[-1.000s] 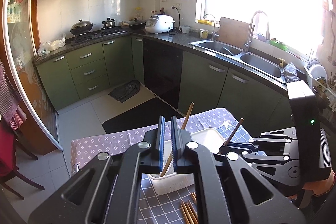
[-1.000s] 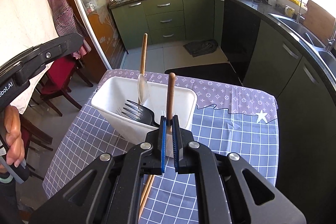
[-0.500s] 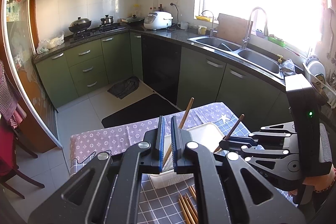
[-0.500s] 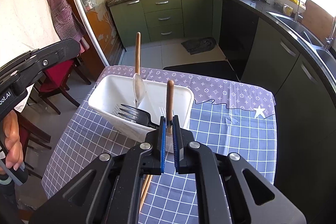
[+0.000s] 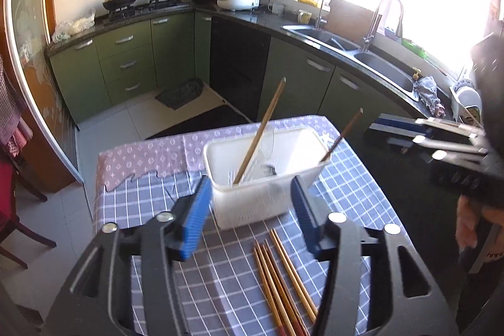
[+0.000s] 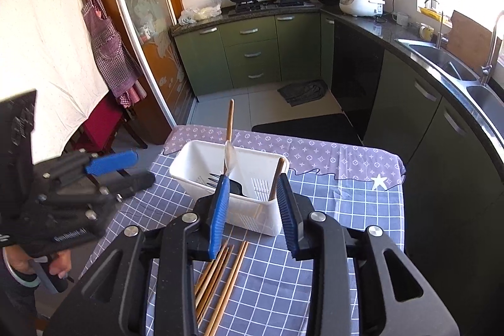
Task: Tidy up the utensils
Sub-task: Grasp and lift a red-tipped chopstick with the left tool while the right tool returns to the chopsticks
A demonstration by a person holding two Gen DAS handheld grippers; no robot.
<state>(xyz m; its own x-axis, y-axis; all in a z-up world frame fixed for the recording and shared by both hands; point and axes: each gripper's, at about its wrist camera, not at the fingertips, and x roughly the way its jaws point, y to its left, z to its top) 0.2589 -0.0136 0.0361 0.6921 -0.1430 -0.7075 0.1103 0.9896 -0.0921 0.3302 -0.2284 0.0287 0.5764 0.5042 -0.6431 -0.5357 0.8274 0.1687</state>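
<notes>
Both the left gripper (image 5: pixel 250 211) and right gripper (image 6: pixel 253 211) are spreading, pinching nothing. At twelve o'clock the white utensil bin (image 6: pixel 252 214) holds utensils; chopsticks (image 6: pixel 220 276) lie at six. The left tool's lettering is unreadable.

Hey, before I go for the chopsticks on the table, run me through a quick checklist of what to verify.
1. Left gripper empty, jaws opening: ok.
2. Right gripper empty, jaws opening: ok.
3. Chopsticks loose on the cloth, nothing lying on them: ok.
4. Bin upright behind them, room left inside: ok.
5. Brown-handled utensil released, leaning in the bin: ok.
6. Chopsticks separated enough to pick singly: not ok, several lie side by side.
</notes>
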